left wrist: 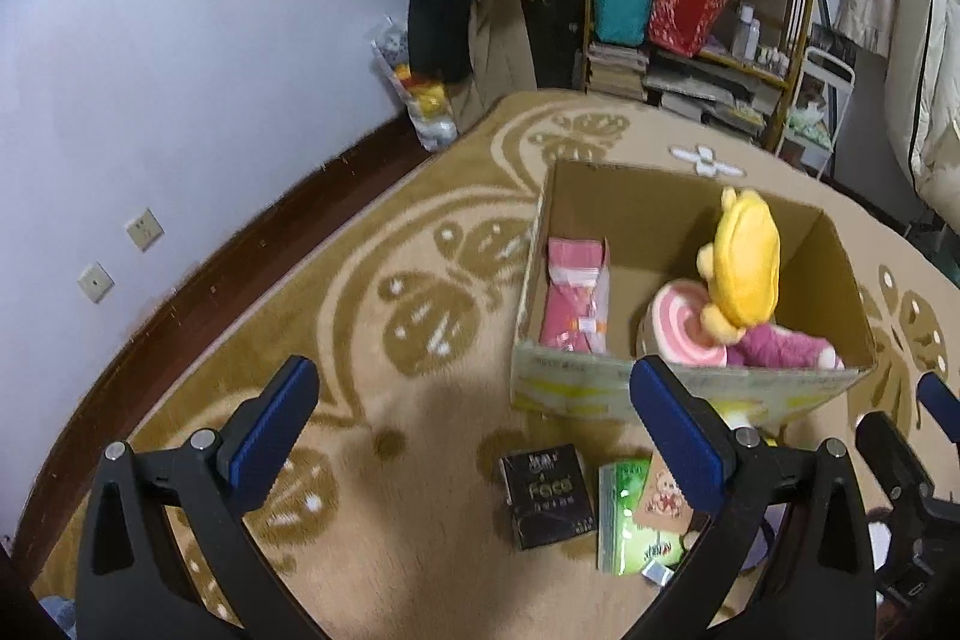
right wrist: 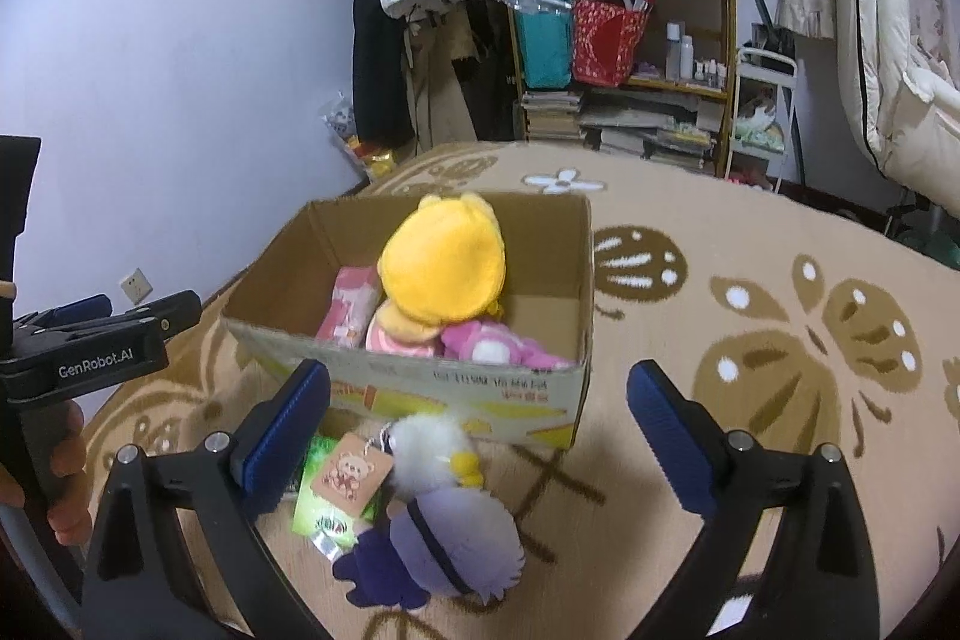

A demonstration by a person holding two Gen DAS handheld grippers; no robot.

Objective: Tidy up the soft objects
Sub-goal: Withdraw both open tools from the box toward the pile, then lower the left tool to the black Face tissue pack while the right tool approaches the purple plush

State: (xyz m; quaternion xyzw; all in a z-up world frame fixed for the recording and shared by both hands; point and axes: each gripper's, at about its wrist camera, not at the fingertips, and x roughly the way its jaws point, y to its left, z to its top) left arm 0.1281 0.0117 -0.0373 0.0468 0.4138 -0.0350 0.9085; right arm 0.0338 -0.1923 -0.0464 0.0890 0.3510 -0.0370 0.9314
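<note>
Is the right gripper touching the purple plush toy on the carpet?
Apart. In the right wrist view the right gripper stands wide open, with carpet showing between each blue pad and the purple plush toy lying between them.

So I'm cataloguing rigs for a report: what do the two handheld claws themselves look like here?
Both match. The left claw and right claw have black, triangular-cutout arms with silver rivets, ending in fingers faced with ribbed blue pads. Seen from the right wrist view, the left claw's black body carries white "GenRobot.AI" lettering. No sleeve shows, only part of the hand around its handle.
</note>
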